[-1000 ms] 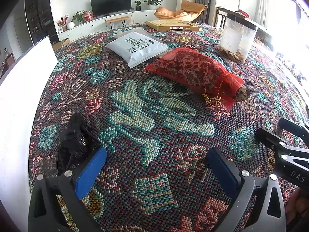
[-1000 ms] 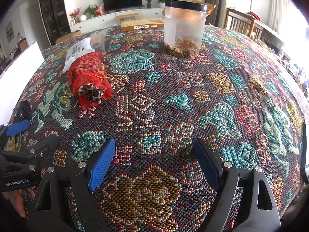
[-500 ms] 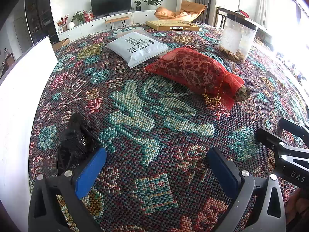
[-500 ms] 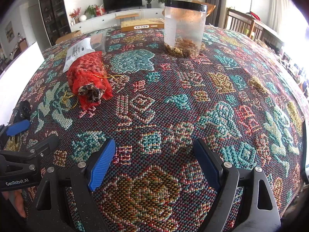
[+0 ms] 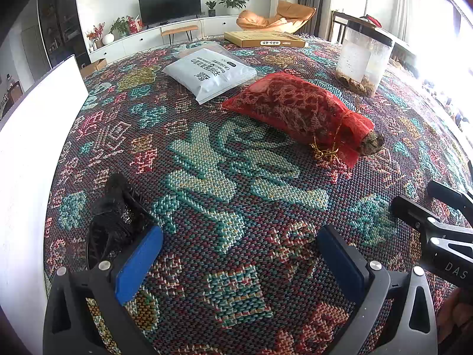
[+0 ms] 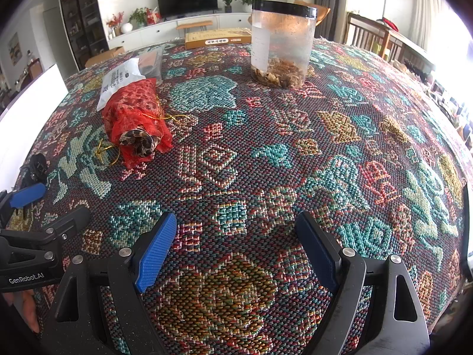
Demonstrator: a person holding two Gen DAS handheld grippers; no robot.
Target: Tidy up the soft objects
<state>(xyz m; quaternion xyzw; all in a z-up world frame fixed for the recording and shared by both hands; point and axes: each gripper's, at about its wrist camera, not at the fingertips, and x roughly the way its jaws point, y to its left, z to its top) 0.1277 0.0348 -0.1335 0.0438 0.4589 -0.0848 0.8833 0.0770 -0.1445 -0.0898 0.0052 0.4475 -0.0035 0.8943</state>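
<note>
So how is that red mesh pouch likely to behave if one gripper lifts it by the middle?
The red mesh pouch lies slumped on the woven cloth, so it would probably sag at both ends. Its mouth looks loose, with patterned fabric poking out, which might slip further. The thin mesh probably snags more than it slides.

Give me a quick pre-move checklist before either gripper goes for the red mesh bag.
1. Left gripper open and empty: ok.
2. Right gripper open and empty: ok.
3. Red mesh bag lying free on the patterned cloth, nothing on top: ok.
4. Bag mouth shut: not ok, a spotted fabric pokes out.
5. Path clear: ok, the clear jar and white packet lie beyond the bag.
6. Gold drawstring knotted: cannot tell.
</note>
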